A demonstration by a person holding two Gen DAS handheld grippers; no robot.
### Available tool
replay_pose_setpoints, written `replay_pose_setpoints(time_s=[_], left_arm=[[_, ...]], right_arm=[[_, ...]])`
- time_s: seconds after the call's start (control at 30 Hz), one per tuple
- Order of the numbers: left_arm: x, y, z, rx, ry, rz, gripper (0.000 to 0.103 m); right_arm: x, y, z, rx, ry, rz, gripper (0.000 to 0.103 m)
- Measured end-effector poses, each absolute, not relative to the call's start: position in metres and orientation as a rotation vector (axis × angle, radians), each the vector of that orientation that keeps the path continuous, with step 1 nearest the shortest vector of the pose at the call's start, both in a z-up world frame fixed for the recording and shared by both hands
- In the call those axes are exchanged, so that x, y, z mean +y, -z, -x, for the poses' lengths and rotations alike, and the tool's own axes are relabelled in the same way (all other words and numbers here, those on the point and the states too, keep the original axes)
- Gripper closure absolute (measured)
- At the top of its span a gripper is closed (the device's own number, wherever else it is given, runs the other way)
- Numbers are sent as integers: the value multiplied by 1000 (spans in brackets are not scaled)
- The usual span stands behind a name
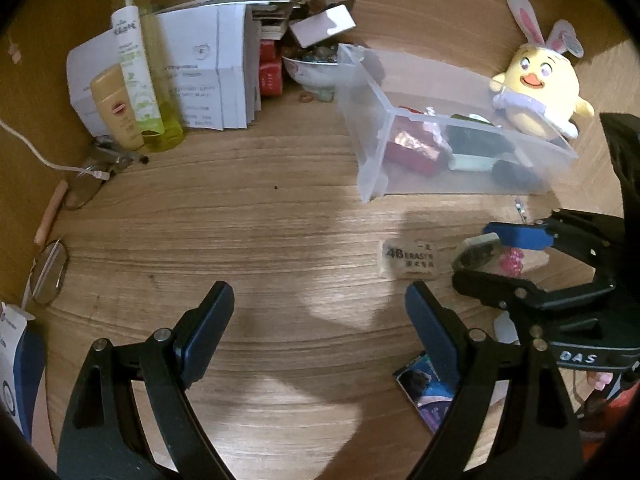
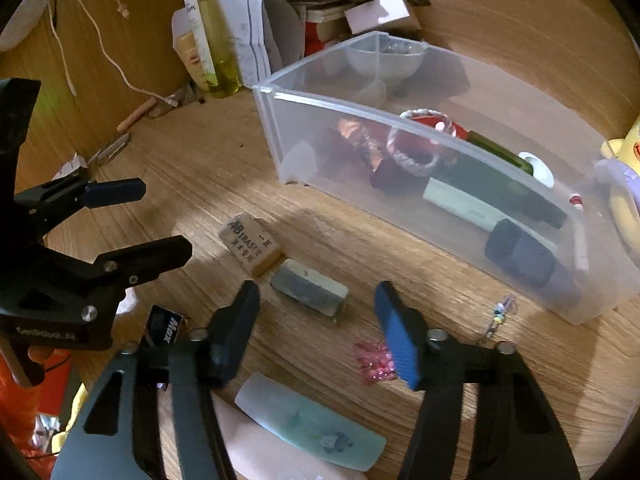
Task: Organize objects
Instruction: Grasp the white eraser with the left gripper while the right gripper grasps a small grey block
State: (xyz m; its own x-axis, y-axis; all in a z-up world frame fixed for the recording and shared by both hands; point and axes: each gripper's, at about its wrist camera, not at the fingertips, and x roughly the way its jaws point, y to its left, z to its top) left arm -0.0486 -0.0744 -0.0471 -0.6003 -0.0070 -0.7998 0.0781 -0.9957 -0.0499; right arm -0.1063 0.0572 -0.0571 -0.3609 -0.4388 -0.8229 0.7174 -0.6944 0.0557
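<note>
Between the right gripper (image 2: 316, 328) fingers, set at a middling gap with nothing pinched, lies a used grey-smudged eraser (image 2: 309, 293) on the wooden desk (image 2: 192, 168), touching the 4B eraser (image 2: 251, 248), near the translucent bin (image 2: 400, 124). Risk: closing at a skew could catch the 4B eraser as well, or push the grey block aside; pink beads (image 2: 374, 362) sit just by the right pad. Left gripper (image 1: 320, 316) hangs wide and empty. Eraser: short block, dirty top, pale ends, likely rubbery

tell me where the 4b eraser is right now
The 4B eraser lies flat on the wooden desk, in front of the clear plastic bin, just left of a grey used eraser.
</note>
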Motion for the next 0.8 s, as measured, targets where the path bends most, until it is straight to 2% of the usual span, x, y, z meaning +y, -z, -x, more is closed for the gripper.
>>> replay_pose_setpoints(time_s=[0.07, 0.1, 0.53, 0.73, 0.8], left_arm=[[-71, 49, 50, 113, 2772, -1397, 15], [-69, 50, 52, 110, 2777, -1410, 15], [-46, 57, 74, 88, 2818, -1482, 16], [-38, 59, 78, 28, 2820, -1468, 35], [-38, 58, 79, 27, 2827, -1456, 48]], right_arm=[[57, 57, 105, 422, 2087, -1124, 68], [58, 57, 105, 424, 2090, -1123, 69], [83, 45, 113, 415, 2159, -1098, 69], [98, 38, 119, 388, 2193, -1094, 69], [99, 37, 119, 384, 2200, -1090, 69]])
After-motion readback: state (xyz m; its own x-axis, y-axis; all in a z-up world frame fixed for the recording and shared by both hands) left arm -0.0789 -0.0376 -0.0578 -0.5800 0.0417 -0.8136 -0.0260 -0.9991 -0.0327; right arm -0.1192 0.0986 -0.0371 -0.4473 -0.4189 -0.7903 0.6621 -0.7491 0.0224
